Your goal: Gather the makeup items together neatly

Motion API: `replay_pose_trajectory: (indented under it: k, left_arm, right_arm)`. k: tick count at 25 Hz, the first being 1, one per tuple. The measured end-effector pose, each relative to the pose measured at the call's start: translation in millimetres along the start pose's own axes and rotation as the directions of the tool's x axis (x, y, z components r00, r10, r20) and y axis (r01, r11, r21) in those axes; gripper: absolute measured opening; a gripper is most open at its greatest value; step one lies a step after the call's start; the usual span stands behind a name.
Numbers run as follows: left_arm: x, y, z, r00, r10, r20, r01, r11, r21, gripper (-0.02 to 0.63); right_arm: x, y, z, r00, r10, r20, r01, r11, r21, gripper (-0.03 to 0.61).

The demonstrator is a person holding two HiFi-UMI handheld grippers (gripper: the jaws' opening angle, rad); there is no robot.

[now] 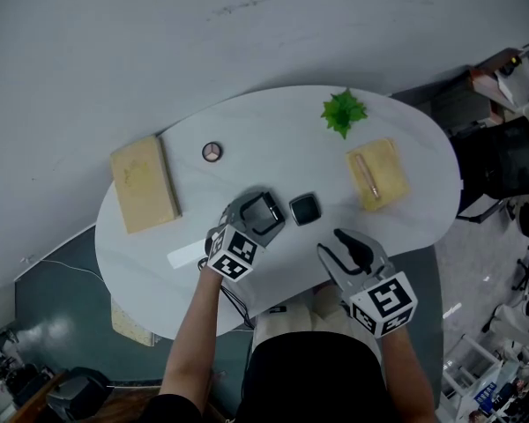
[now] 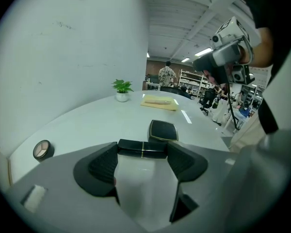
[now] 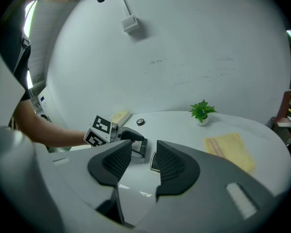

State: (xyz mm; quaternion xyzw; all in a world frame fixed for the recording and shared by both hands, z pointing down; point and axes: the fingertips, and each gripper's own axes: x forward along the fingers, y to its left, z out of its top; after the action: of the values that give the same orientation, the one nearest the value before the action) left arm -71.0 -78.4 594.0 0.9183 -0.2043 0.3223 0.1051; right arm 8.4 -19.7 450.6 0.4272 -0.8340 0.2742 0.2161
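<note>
My left claw is clamped end to end on the long black case, just short of the square compact ahead (to pair them, I'd say). My right claw hangs alongside, jaws apart and empty.

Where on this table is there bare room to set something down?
Bare: the far middle, between the small round compact and the green potted plant. Crowded: near centre, where the left gripper holds a black oblong case beside the black square compact.
</note>
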Motion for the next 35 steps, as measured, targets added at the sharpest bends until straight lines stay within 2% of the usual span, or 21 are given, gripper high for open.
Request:
replay_pose_trajectory:
  k: [17, 35]
  left_arm:
    - [9, -37, -12, 0.995, -0.098, -0.007, 0.098, 0.993, 0.061, 0.318]
    - [11, -38, -16, 0.996, -0.084, -0.011, 0.085, 0.993, 0.079, 0.319]
  right_arm:
    - [-4, -4, -9, 1.000, 0.003, -0.010, -0.002, 1.000, 0.016, 0.169]
    - [-2, -2, -11, 1.000, 0.010, -0.021, -0.010, 1.000, 0.021, 0.169]
